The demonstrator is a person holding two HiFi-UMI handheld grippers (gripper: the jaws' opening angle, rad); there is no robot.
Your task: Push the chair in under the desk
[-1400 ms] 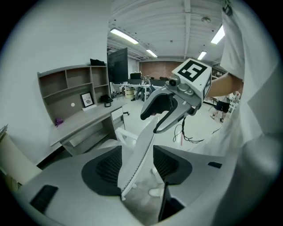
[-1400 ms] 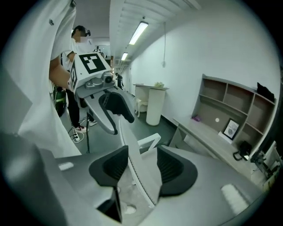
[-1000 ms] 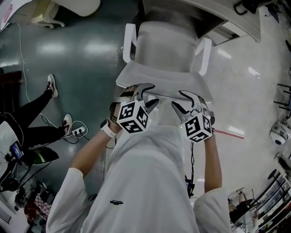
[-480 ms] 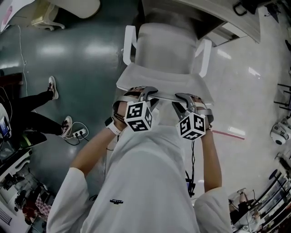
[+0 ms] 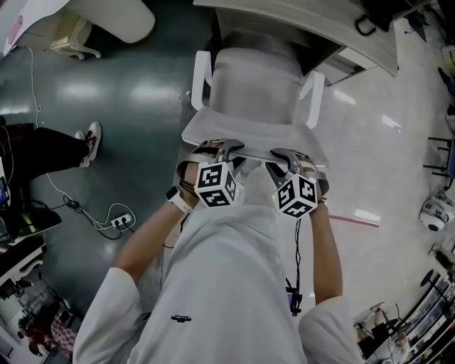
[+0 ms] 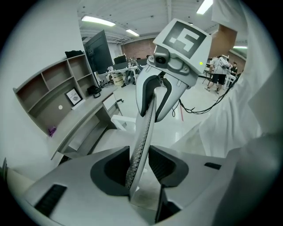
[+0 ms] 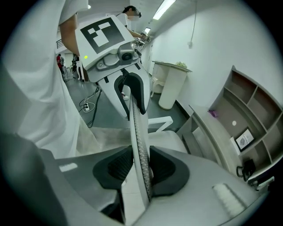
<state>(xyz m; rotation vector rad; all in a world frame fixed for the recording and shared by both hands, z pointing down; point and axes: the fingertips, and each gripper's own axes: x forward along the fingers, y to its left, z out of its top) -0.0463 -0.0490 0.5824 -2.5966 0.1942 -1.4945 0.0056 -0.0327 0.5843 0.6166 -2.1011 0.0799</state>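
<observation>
The white chair [image 5: 249, 78] with two armrests faces the desk [image 5: 298, 21], its seat partly under the desk's edge. Its backrest's thin mesh top edge [image 5: 252, 151] runs across right in front of me. My left gripper [image 5: 226, 148] is shut on the left part of that edge [image 6: 143, 128], my right gripper [image 5: 284, 153] on the right part [image 7: 138, 132]. Both pairs of jaws have just been closing, with the backrest between them. In each gripper view the mesh edge stands upright between the pads, left gripper [image 6: 139, 165], right gripper [image 7: 140, 170].
A person's legs [image 5: 43, 149] and shoe [image 5: 90, 135] are at the left on the dark floor, beside a power strip [image 5: 121, 222] with cables. Another white seat [image 5: 106, 14] stands top left. A pink strip [image 5: 352, 217] lies on the pale floor at right, near equipment [image 5: 434, 213].
Both grippers went from open just above the backrest to shut on its top edge. Chair and grippers shifted slightly toward the desk. The bystander's legs moved left.
</observation>
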